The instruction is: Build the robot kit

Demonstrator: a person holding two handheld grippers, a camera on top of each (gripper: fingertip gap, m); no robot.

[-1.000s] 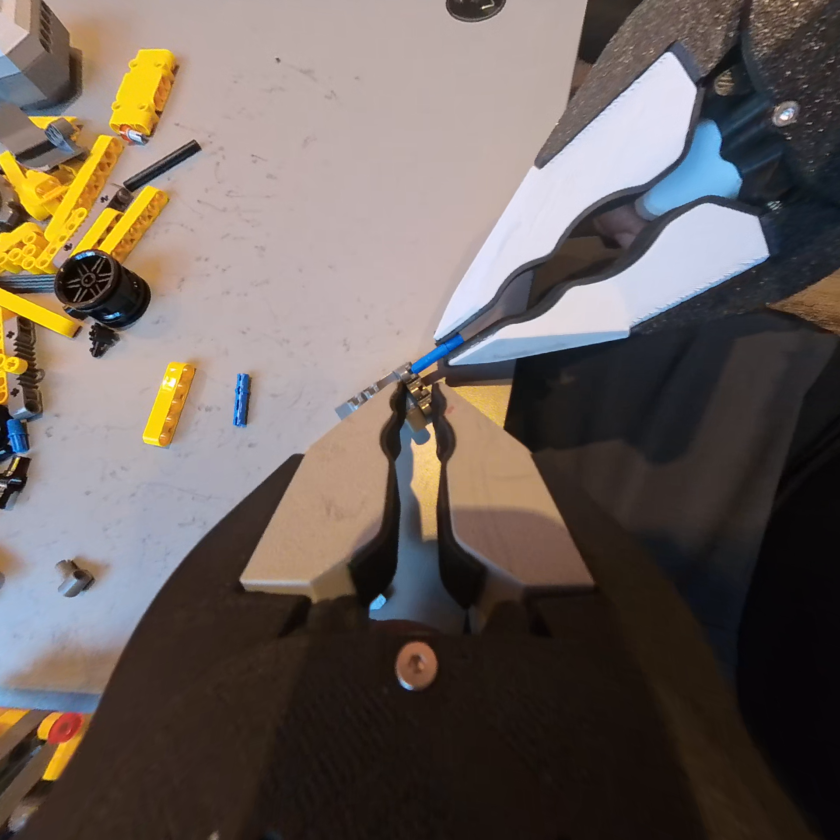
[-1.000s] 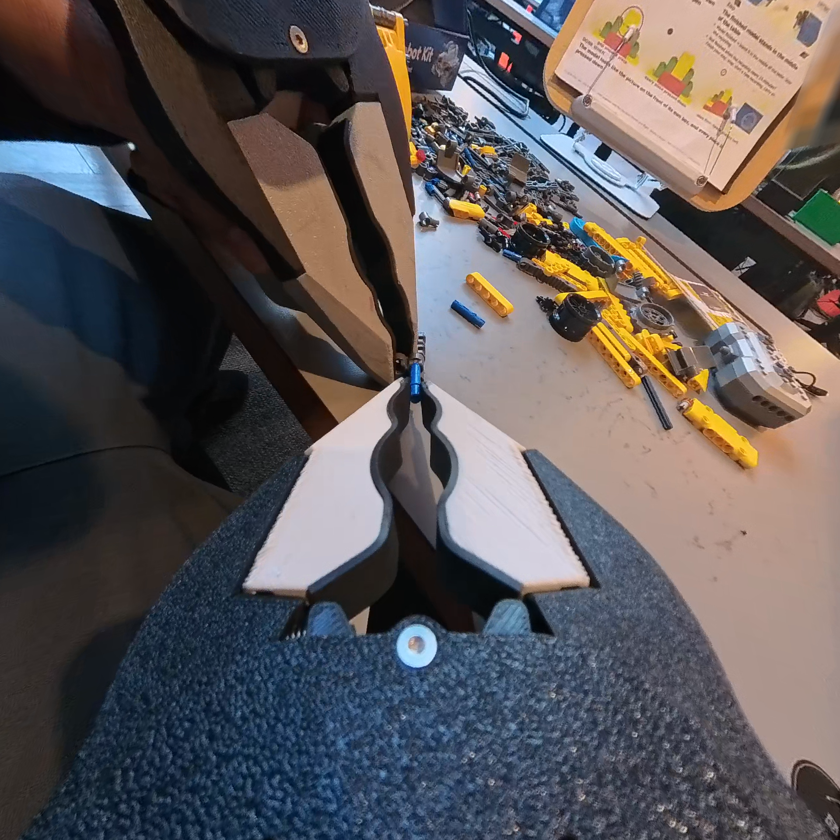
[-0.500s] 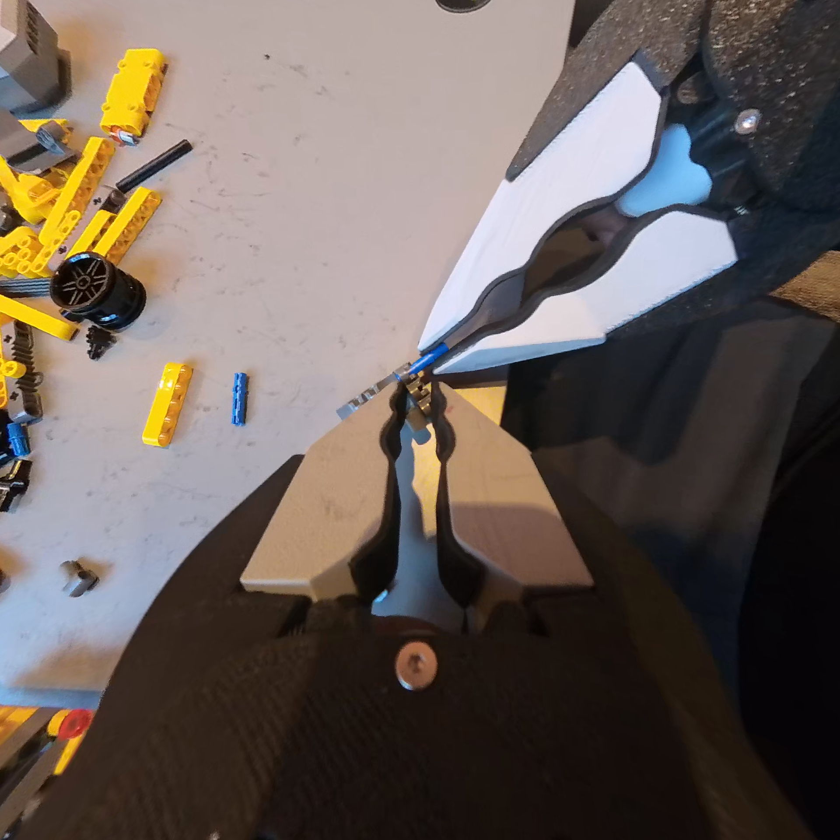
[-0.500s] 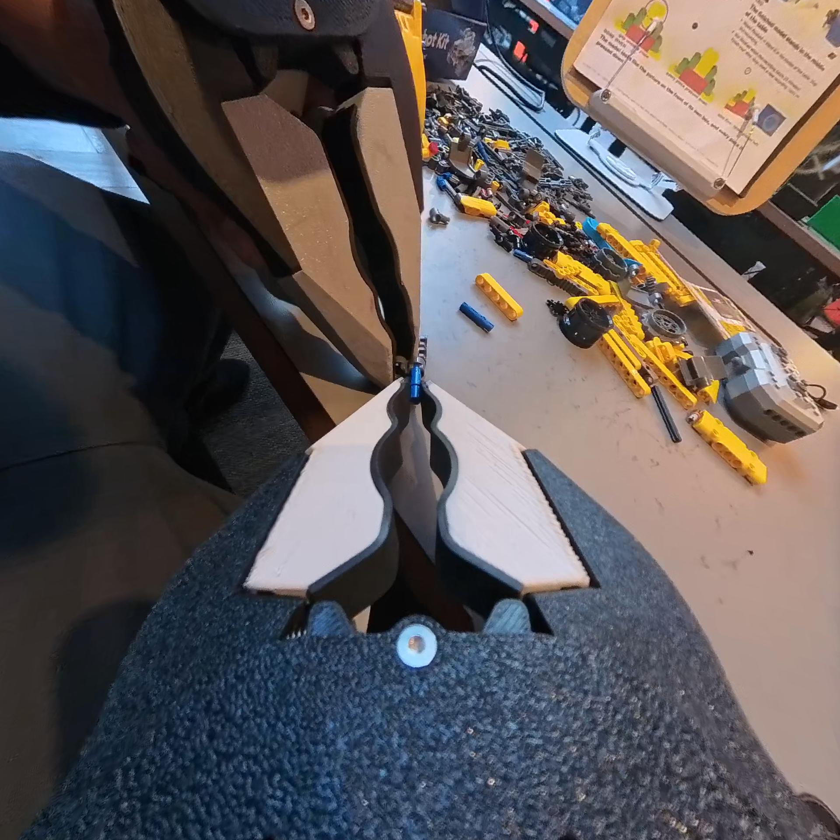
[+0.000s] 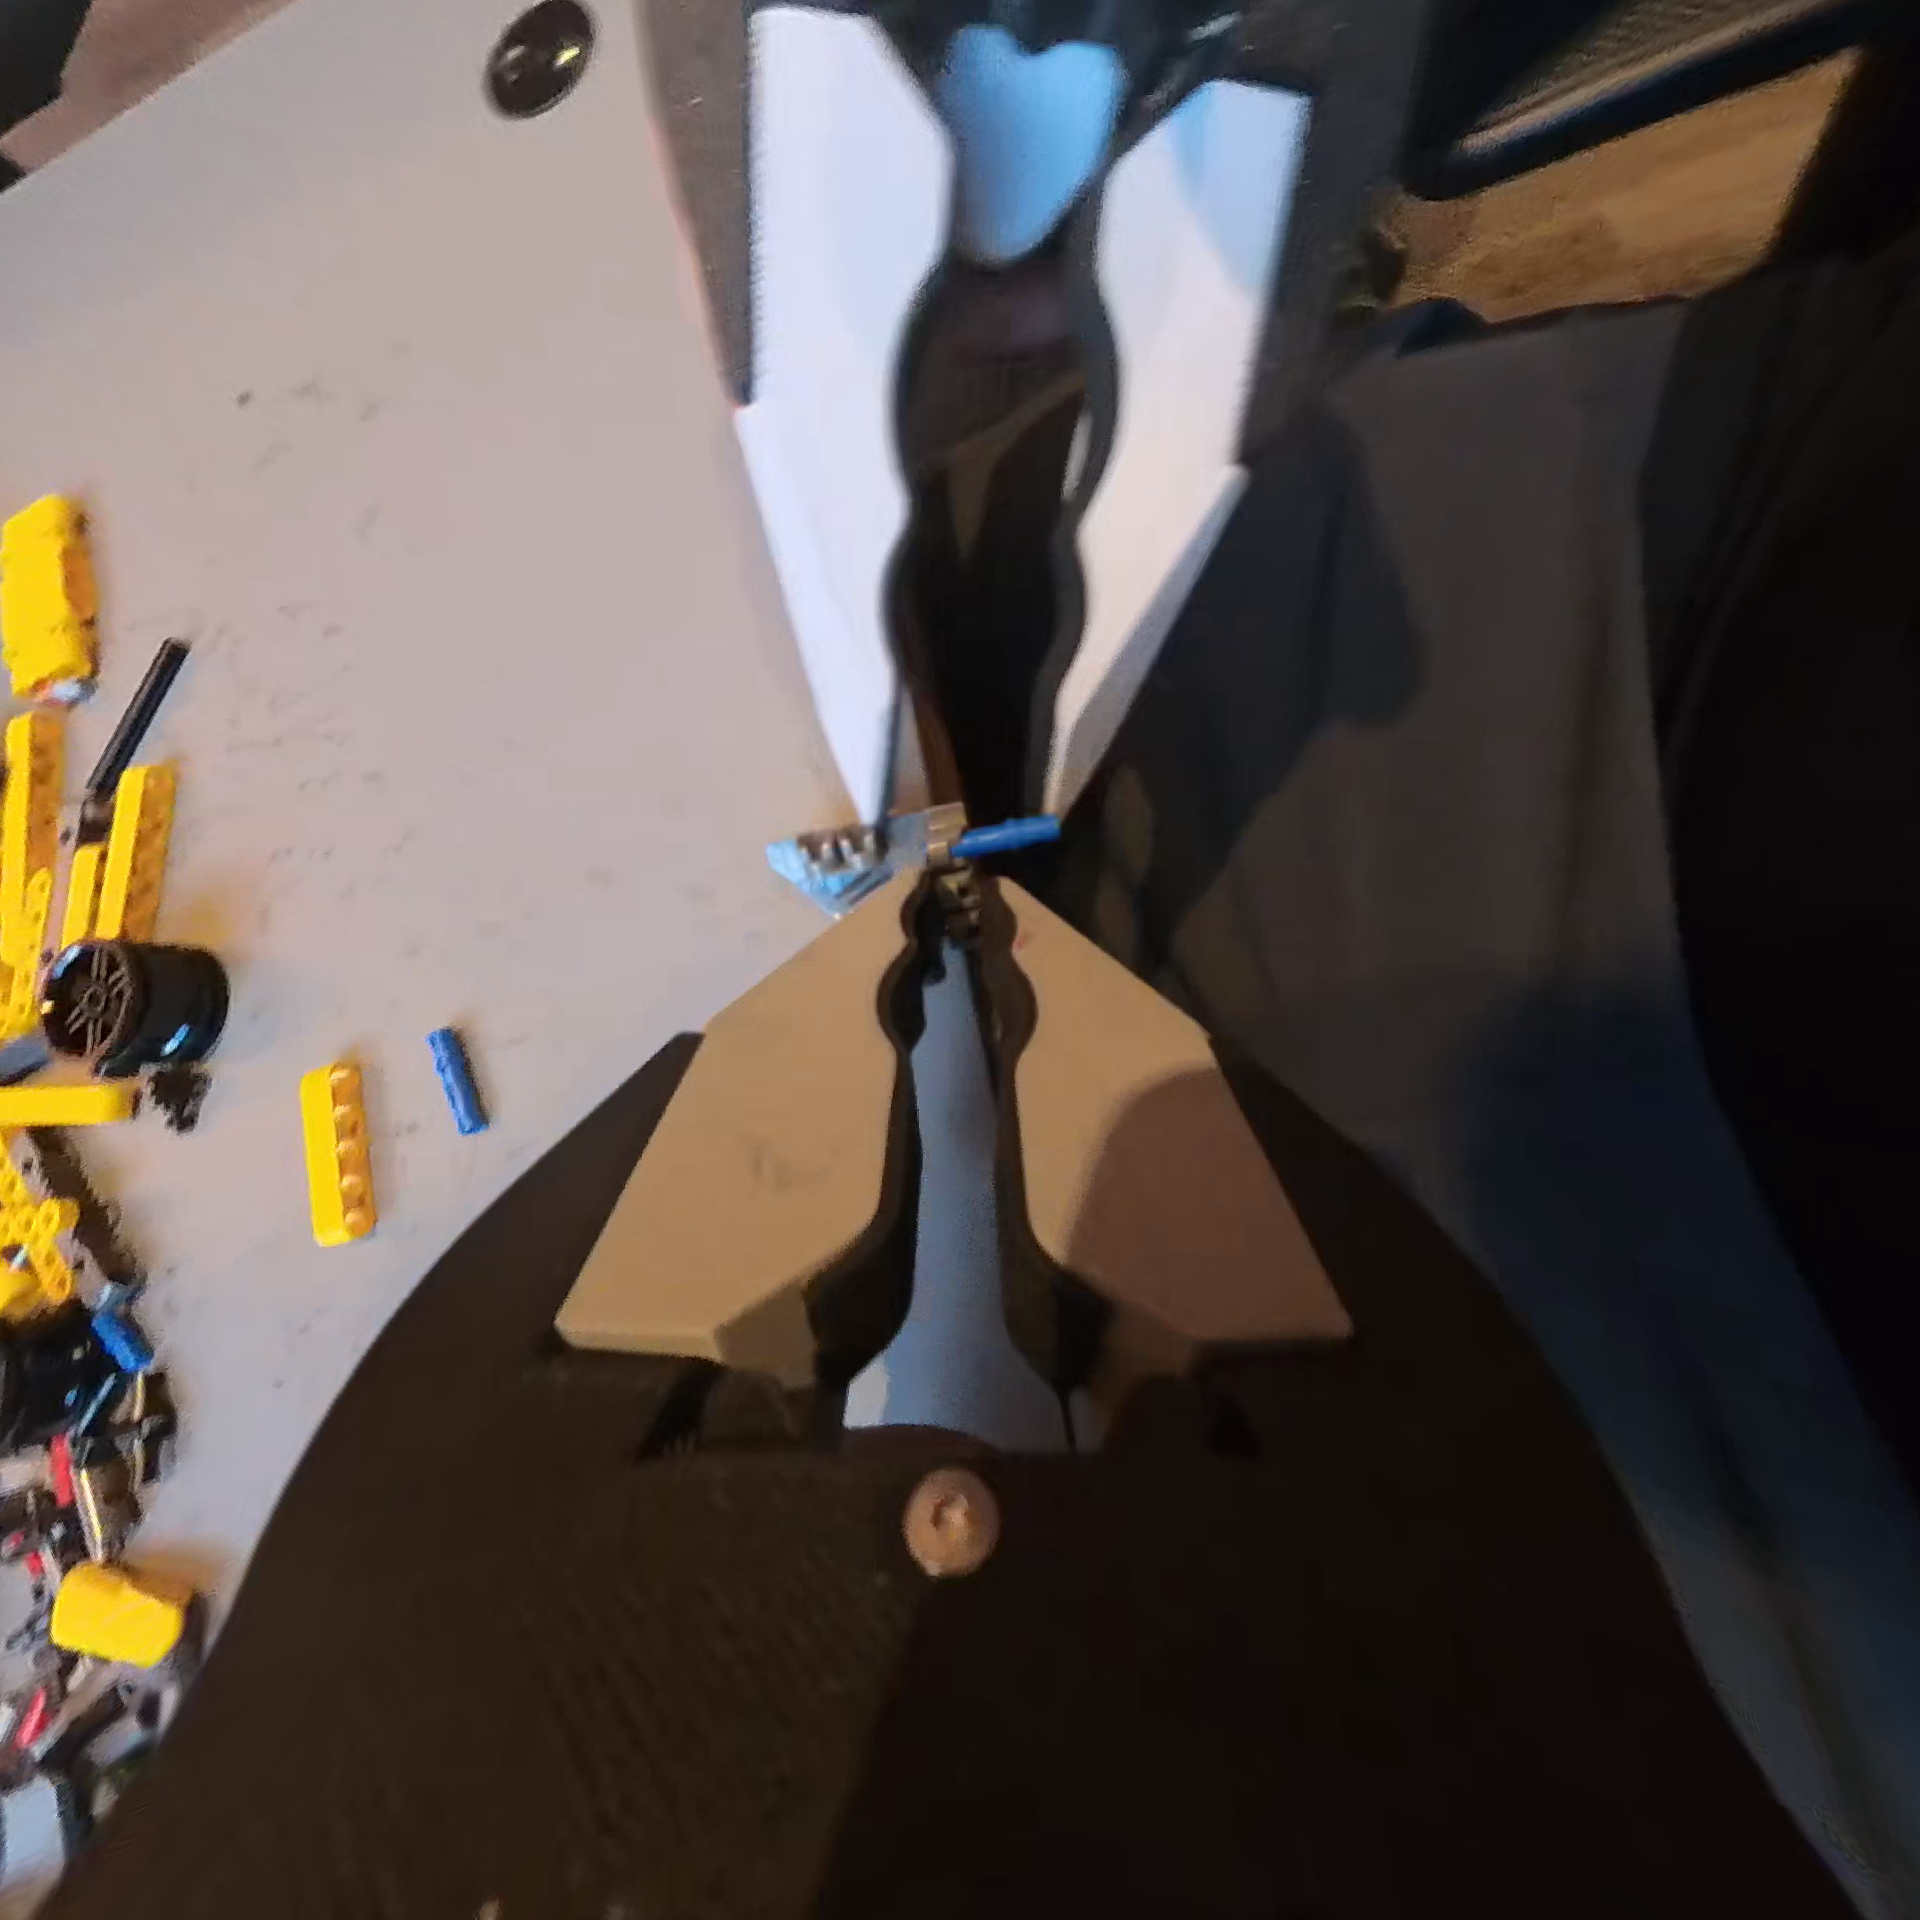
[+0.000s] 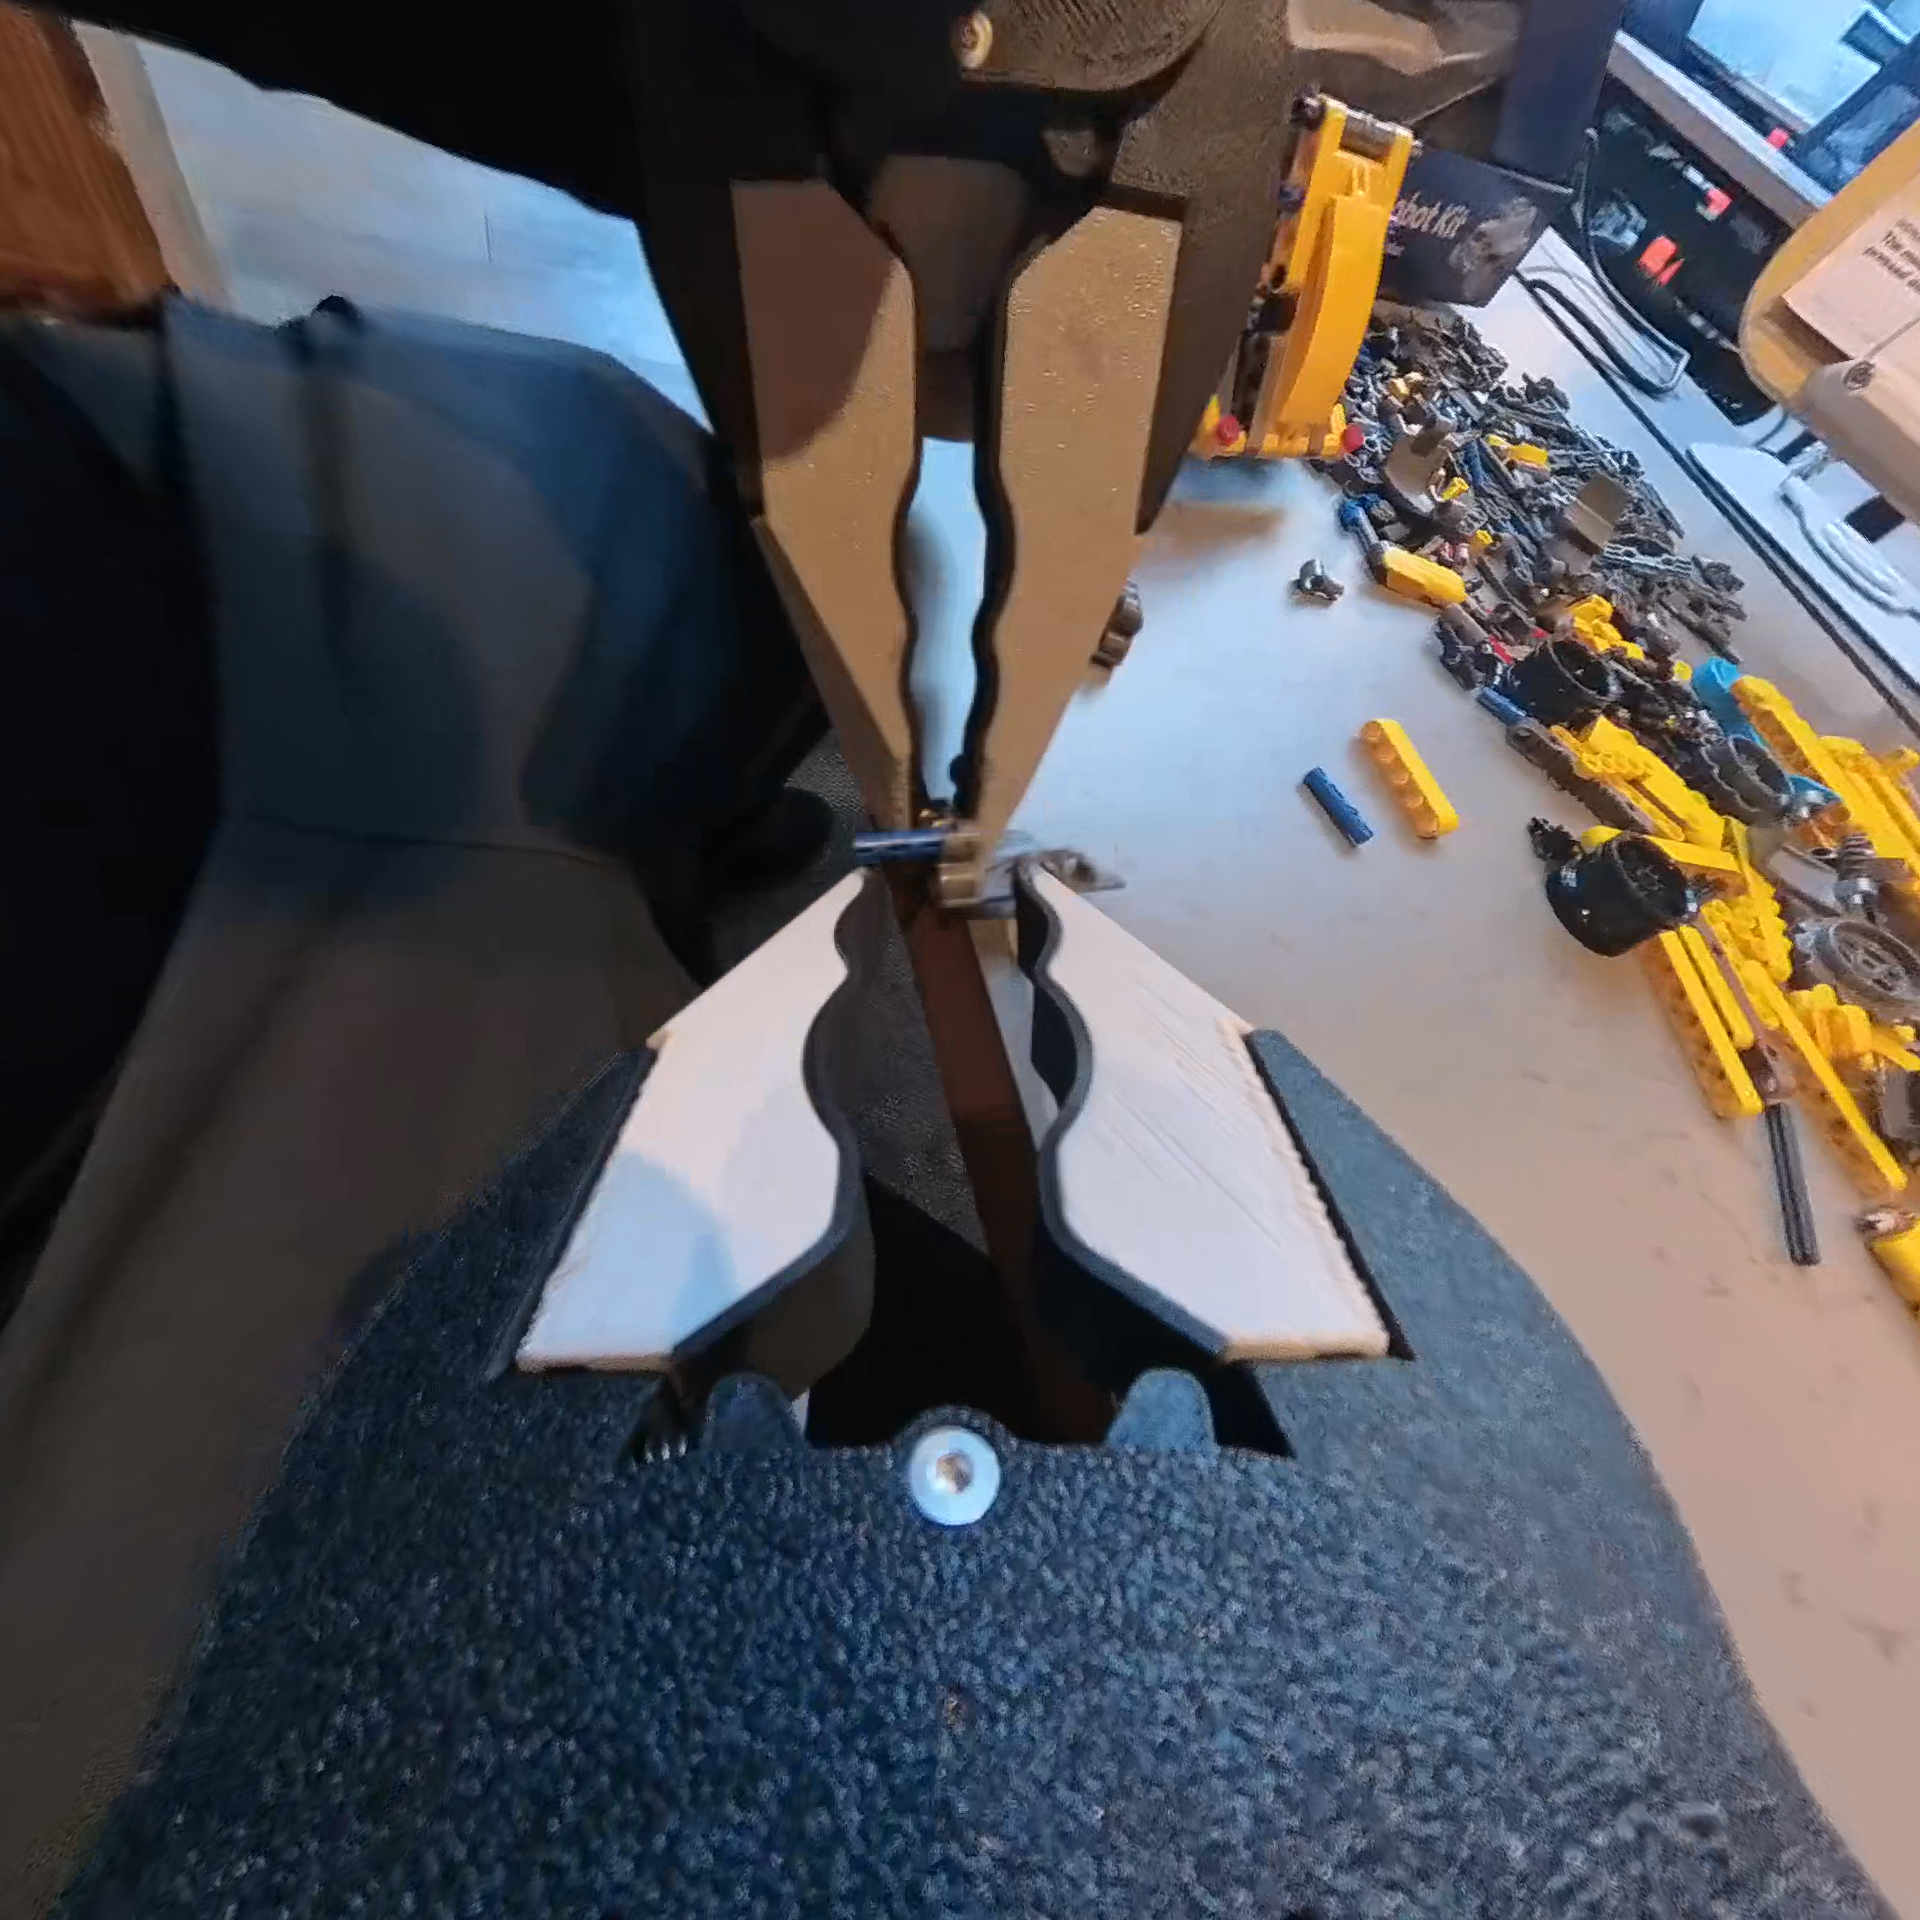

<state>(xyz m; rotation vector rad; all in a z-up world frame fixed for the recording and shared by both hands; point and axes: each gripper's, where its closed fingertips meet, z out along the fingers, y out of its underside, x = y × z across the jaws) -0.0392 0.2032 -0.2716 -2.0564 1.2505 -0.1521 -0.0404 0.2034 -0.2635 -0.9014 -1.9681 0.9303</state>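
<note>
my left gripper pinches a small grey connector; its blue pin lies crosswise, seemingly free between my right gripper's parted fingers.

A robotics workbench in a lab or classroom.
Loose yellow building-kit beams and wheels are lying across a grey table, with cables and equipment running behind.

Your white-fingered right gripper was motion-blurred in your left wrist view, its base cut off at the top edge. The heap of yellow and black building parts ran off the left edge.
</note>
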